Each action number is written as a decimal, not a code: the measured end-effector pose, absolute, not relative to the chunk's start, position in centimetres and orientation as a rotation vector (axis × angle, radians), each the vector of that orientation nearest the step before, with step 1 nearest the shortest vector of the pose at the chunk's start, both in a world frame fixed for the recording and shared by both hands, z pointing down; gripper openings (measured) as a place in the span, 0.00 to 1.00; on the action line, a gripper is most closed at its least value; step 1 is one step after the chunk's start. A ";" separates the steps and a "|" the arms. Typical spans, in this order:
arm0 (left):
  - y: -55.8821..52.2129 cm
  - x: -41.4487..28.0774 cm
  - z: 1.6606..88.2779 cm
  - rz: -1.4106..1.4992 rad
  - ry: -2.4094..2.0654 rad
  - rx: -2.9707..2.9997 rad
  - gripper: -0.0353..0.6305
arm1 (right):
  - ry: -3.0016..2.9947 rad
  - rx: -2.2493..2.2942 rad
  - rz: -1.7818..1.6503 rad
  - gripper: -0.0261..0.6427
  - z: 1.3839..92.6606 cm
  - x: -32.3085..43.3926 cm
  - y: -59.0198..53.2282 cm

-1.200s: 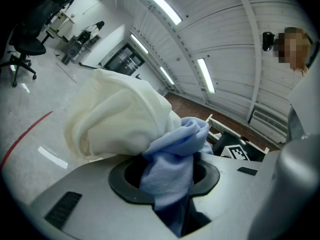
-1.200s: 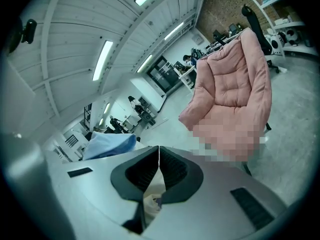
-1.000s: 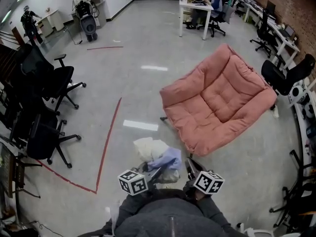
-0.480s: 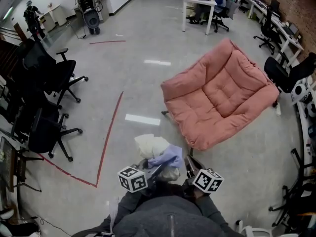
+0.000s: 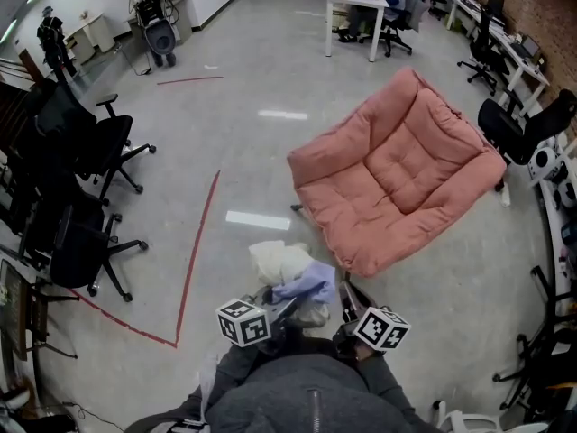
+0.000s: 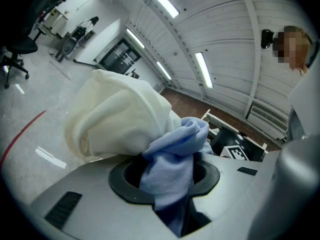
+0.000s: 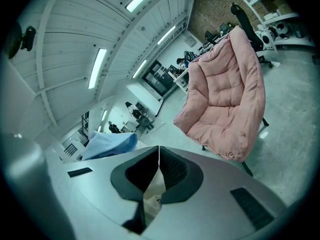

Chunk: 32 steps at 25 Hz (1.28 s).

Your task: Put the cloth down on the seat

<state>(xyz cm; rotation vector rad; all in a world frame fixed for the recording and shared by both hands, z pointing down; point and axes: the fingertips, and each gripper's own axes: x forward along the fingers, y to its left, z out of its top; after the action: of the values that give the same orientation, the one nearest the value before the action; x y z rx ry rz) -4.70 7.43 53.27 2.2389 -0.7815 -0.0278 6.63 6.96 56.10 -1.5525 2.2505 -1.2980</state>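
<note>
The seat is a pink cushioned chair (image 5: 397,183) on the floor ahead and to the right; it also fills the right of the right gripper view (image 7: 225,94). A bundle of cream cloth (image 5: 275,262) and blue cloth (image 5: 306,284) hangs just in front of my body. My left gripper (image 5: 287,307) is shut on it: the blue cloth (image 6: 172,159) runs down between the jaws and the cream cloth (image 6: 120,114) bulges above. My right gripper (image 5: 346,296) points at the chair's front edge. Its jaws (image 7: 159,156) meet at the tips, with a strip of cream cloth (image 7: 152,194) pinched lower down.
Black office chairs (image 5: 81,242) (image 5: 90,142) line the left side. A red tape line (image 5: 194,260) runs across the floor on the left. A white desk with a seated person (image 5: 356,3) stands at the back. Another black chair (image 5: 523,129) is right of the pink seat.
The whole view has drifted a little and the pink chair sits slightly closer to the cloth bundle. Both grippers hold as before.
</note>
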 end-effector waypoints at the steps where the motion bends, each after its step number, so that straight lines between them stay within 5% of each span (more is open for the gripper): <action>1: 7.0 -4.5 53.4 -0.024 -0.774 2.240 0.25 | 2.246 -1.556 -1.297 0.06 56.2 6.7 6.6; 32: -21.7 -0.1 52.4 0.093 -0.616 2.251 0.25 | 2.070 -1.715 -1.347 0.06 55.5 11.2 -19.1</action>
<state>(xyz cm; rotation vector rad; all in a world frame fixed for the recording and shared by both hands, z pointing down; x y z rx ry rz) -0.08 -21.69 52.37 2.2511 -0.6160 0.0929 11.20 -19.12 55.53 -1.7149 2.0704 -1.3473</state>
